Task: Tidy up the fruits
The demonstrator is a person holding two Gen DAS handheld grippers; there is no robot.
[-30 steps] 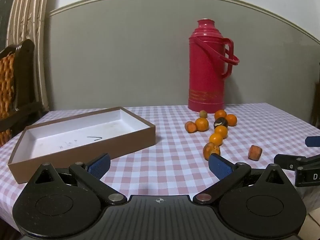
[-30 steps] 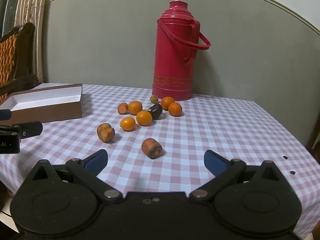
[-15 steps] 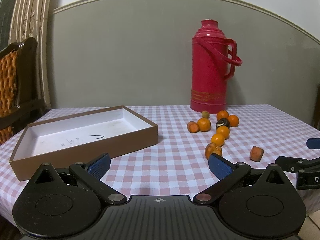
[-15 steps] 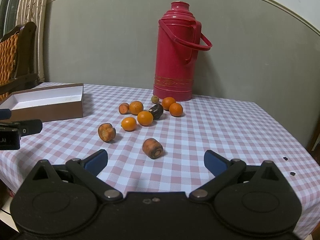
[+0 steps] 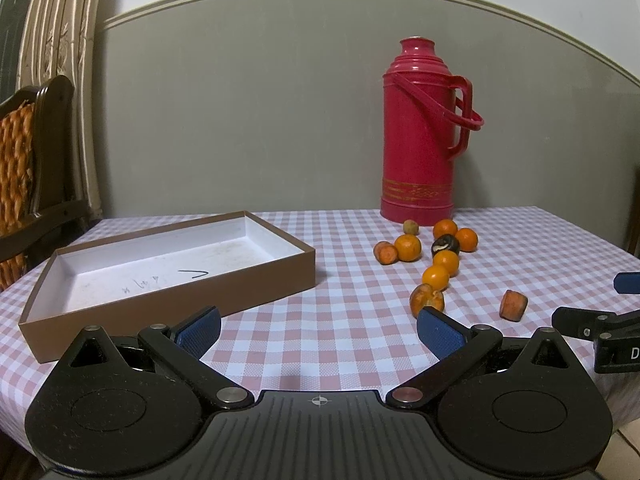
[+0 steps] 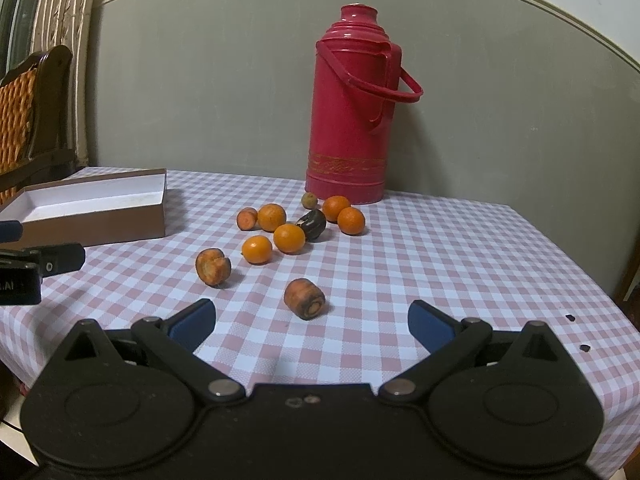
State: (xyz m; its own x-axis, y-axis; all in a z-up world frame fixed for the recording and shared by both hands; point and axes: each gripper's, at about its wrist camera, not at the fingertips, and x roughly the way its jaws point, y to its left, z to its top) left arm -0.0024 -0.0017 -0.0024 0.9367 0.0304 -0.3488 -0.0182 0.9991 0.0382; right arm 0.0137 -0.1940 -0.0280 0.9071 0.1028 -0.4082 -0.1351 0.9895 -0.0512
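Several small orange fruits [image 6: 289,238] lie in a loose cluster on the checked tablecloth, with a dark fruit [image 6: 312,222] and a small greenish one [image 6: 309,200] among them. Two brownish-orange pieces sit nearer: one [image 6: 304,298] just ahead of my right gripper [image 6: 311,322], another [image 6: 213,266] to its left. The right gripper is open and holds nothing. My left gripper [image 5: 318,328] is open too, low over the table's near edge, with the shallow brown box [image 5: 168,300] ahead on its left and the fruit cluster [image 5: 436,256] ahead on its right.
A tall red thermos flask [image 6: 354,108] stands behind the fruits near the grey wall. A wooden chair with a woven back [image 5: 24,168] stands left of the table. The table's right edge [image 6: 580,264] drops off; two dark specks [image 6: 584,347] lie there.
Both grippers have drifted slightly, so the box, thermos and fruits shift a little in view. Both stay open. No fruit has moved.
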